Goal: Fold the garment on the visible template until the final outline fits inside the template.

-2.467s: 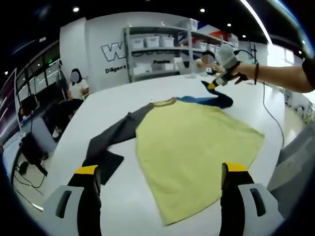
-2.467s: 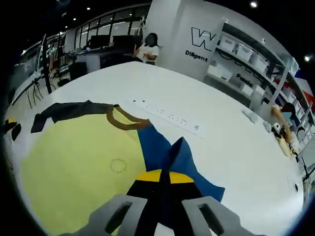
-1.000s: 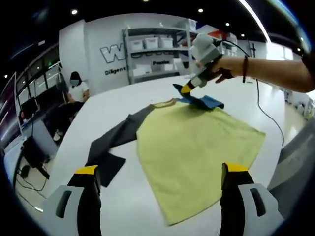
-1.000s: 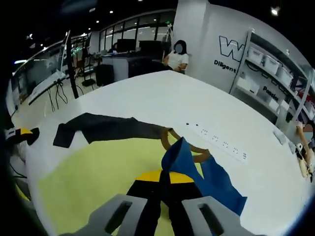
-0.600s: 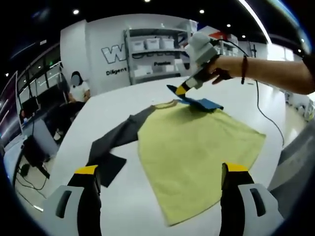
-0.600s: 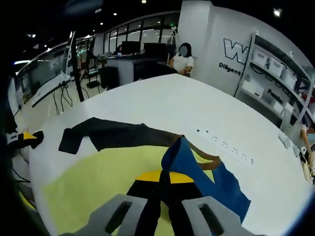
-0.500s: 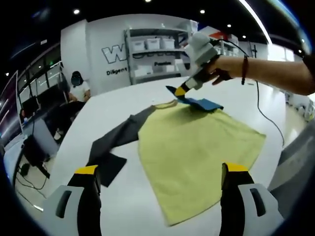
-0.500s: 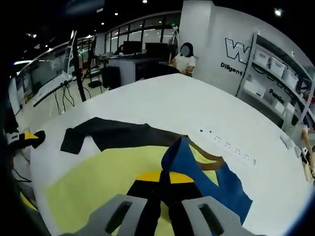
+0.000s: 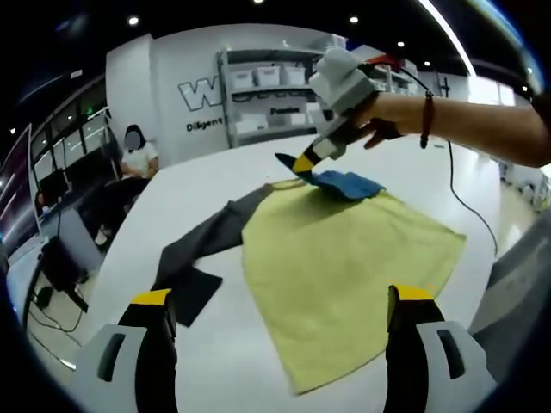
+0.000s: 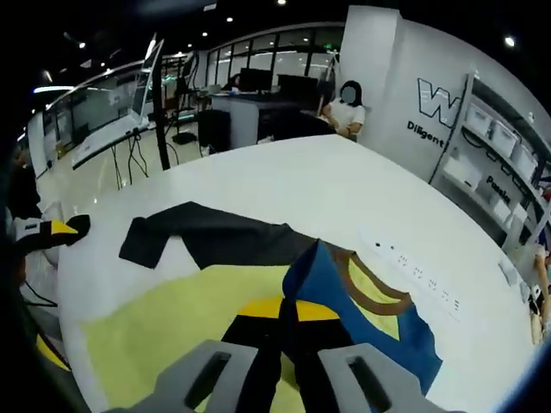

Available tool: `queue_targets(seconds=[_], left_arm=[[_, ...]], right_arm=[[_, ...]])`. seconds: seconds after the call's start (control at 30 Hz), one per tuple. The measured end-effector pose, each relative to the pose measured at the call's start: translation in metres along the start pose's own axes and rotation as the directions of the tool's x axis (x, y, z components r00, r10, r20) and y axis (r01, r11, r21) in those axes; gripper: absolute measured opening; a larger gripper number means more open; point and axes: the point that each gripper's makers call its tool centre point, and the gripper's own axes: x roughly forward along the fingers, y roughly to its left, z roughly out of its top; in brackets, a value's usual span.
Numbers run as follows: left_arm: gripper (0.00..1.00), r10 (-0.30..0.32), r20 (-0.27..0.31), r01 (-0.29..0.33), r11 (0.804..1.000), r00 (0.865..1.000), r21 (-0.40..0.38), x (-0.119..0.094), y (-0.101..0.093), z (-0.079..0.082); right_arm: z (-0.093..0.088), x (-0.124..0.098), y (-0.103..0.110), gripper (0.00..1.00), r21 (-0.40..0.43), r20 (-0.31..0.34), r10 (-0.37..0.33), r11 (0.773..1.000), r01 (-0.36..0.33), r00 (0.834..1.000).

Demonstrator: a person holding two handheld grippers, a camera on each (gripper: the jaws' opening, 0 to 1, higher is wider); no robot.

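Note:
A shirt with a yellow body (image 9: 336, 267) lies flat on the white table (image 9: 258, 155). Its dark grey sleeve (image 9: 198, 249) stretches out to the left. Near the brown collar (image 10: 370, 291), the blue sleeve (image 9: 349, 183) is lifted and folded back over the shoulder. My right gripper (image 9: 297, 163), held by a hand, is shut on the blue sleeve's (image 10: 320, 268) end; its own tips (image 10: 288, 308) meet on the cloth above the yellow body (image 10: 172, 331). My left gripper (image 9: 280, 297) hovers open at the near hem, touching nothing. It appears as a yellow-tipped jaw (image 10: 53, 230) at the left edge.
A white power strip (image 10: 417, 268) lies on the table beyond the collar. A cable (image 9: 469, 202) trails over the table's right edge. Shelves with white bins (image 9: 275, 86) stand behind the table, and a person (image 9: 133, 155) sits by desks at the far left.
My right gripper has carried the blue sleeve's end up and leftward, from the table beside the shirt to over the collar. The left gripper has stayed in place.

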Motion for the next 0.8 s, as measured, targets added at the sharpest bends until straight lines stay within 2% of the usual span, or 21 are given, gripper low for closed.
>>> queue_targets(seconds=[0.13, 0.8], left_arm=[[0.99, 0.000, -0.003, 0.000, 1.000, 1.000, 0.001, 0.000, 0.000, -0.001], [0.99, -0.005, 0.003, 0.005, 1.000, 1.000, 0.004, -0.001, -0.001, 0.001]], right_arm=[[0.001, 0.001, 0.006, 0.00, -0.037, -0.006, -0.007, 0.999, 0.007, 1.000], [-0.004, 0.004, 0.048, 0.00, -0.068, -0.019, 0.065, 0.996, -0.066, 0.998]])
